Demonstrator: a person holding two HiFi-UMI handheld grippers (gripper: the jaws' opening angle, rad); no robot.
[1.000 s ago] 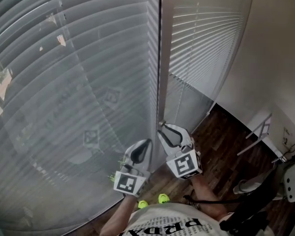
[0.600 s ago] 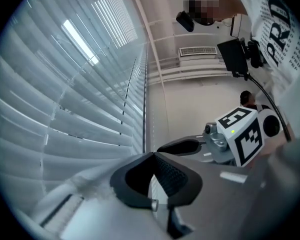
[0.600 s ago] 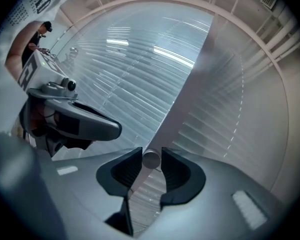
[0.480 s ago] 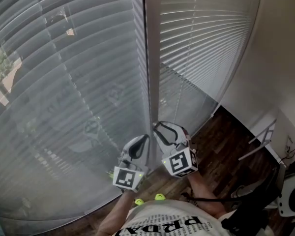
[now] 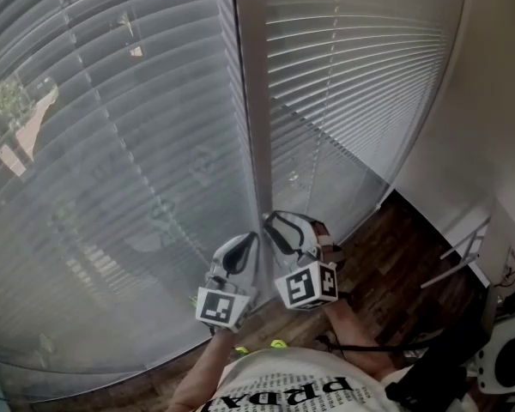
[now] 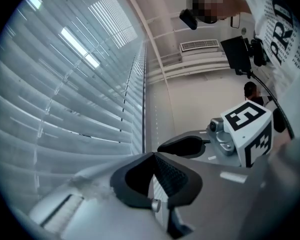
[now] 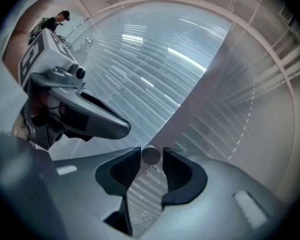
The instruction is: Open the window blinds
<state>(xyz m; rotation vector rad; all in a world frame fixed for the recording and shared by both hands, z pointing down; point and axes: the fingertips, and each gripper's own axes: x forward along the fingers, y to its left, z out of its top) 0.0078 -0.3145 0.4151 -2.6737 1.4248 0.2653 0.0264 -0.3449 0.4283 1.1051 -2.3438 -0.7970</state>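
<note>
Window blinds (image 5: 112, 161) hang lowered, filling the upper left and centre of the head view, split by an upright frame post (image 5: 247, 101). Right gripper (image 5: 279, 228), bottom centre at the post: jaws have just been opening, with the round wand end (image 7: 150, 155) between the pad tips, unclamped. Left gripper (image 6: 154, 156) just beside it: jaws together, nothing seen held.

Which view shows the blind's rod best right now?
The right gripper view. The rod shows end-on as a round tip between the right tongs, whose jaws have just been opening and stand a little off it. I can't make the rod out in the head view or the left gripper view.
</note>
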